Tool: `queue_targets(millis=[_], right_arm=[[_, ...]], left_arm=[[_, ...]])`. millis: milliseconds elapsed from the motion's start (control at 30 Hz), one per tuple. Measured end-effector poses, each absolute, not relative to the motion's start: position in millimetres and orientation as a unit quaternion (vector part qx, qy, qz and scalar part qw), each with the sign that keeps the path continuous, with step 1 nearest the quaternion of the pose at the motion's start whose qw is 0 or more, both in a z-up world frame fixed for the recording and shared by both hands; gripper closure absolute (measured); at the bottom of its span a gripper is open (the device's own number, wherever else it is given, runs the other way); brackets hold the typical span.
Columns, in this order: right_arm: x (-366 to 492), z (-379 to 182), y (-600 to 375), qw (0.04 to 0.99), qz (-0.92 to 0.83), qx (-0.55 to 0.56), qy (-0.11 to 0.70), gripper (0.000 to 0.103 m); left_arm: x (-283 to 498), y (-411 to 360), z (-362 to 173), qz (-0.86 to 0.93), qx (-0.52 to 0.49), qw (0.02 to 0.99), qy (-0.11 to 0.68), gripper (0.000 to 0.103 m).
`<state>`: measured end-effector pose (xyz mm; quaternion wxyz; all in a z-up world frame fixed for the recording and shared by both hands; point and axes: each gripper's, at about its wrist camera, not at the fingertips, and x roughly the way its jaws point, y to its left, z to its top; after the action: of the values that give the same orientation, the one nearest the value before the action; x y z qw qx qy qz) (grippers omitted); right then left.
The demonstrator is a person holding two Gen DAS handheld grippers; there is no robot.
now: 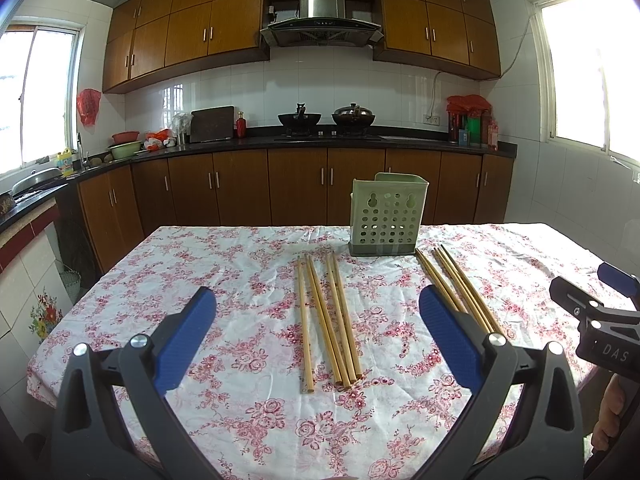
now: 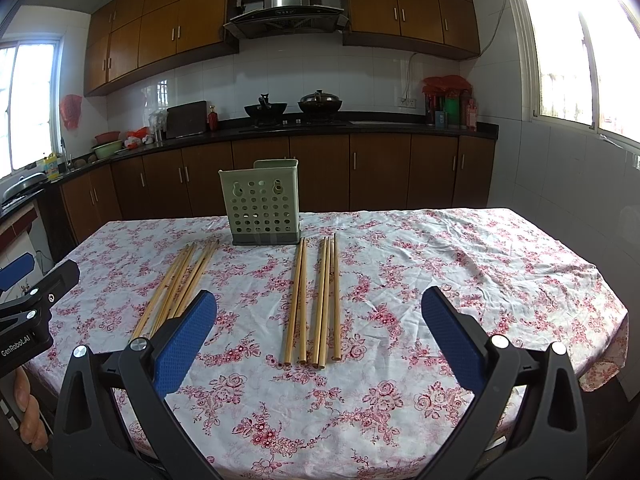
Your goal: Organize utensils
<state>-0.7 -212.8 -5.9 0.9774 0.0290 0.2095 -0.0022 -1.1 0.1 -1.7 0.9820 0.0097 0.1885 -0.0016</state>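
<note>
Both grippers' blue-padded fingers gape wide, holding nothing: left gripper (image 1: 318, 322), right gripper (image 2: 319, 322). Bare wooden chopsticks (image 2: 316, 300) lie on the floral tabletop (image 2: 460, 272) between each pair, toward twelve o'clock. The pale green perforated plastic holder (image 2: 260, 204) stands beyond them.

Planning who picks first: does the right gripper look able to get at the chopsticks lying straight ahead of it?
Probably yes. The right gripper is open, and the five chopsticks lie flat on the tablecloth between its fingers' line, with nothing on top. The green holder stands behind them, clear.
</note>
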Motion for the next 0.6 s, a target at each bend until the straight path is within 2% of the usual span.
queue_targets(millis=[600], right_arm=[[-0.6, -6.8, -213.1, 0.977, -0.003, 0.029, 0.209, 0.002]], left_arm=[[-2.3, 0.7, -2.5, -0.002, 0.009, 0.982, 0.189, 0.004]])
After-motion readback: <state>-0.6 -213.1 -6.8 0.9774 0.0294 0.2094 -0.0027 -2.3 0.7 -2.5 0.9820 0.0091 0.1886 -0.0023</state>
